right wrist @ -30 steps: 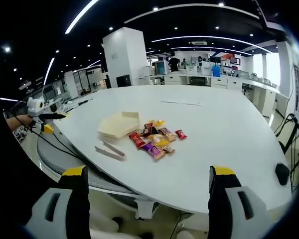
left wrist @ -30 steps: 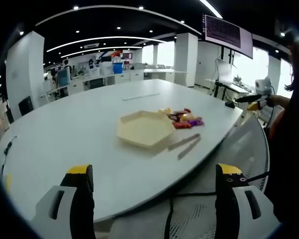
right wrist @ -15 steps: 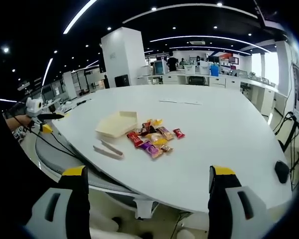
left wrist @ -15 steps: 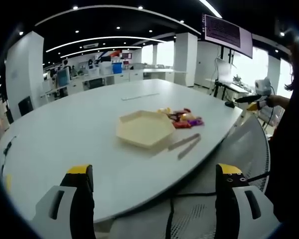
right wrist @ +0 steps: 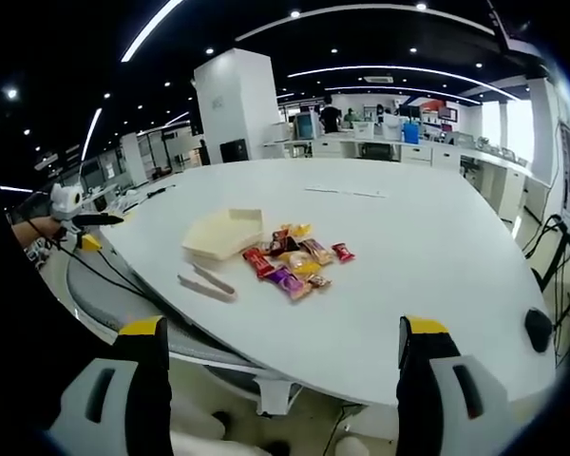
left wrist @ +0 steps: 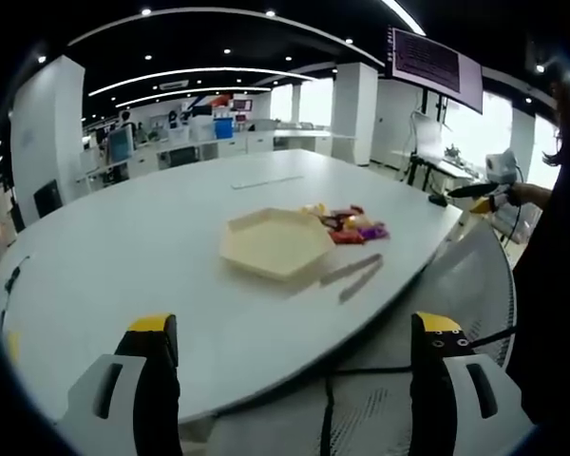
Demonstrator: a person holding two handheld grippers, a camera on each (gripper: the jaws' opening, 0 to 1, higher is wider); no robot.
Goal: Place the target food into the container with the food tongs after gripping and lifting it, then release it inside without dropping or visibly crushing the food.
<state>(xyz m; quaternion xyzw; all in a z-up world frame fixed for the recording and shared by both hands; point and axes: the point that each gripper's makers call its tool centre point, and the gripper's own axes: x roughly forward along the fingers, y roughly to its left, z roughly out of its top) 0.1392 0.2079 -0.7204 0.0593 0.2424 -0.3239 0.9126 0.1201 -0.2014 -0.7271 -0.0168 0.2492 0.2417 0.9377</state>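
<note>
On the table the hexagonal tray sits near the middle, with the pile of wrapped snacks just beside it on its right in the left gripper view (on its right in the right gripper view too). The tongs lie on the table nearer the edge, before the tray and apart from it. A computer mouse rests far off at the table's right edge in the right gripper view.

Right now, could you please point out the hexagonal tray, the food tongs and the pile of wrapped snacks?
hexagonal tray (left wrist: 250, 257): left gripper view, near rim.
food tongs (right wrist: 205, 284): right gripper view, mid-arm.
wrapped snacks (right wrist: 292, 260): right gripper view, pile's centre.
</note>
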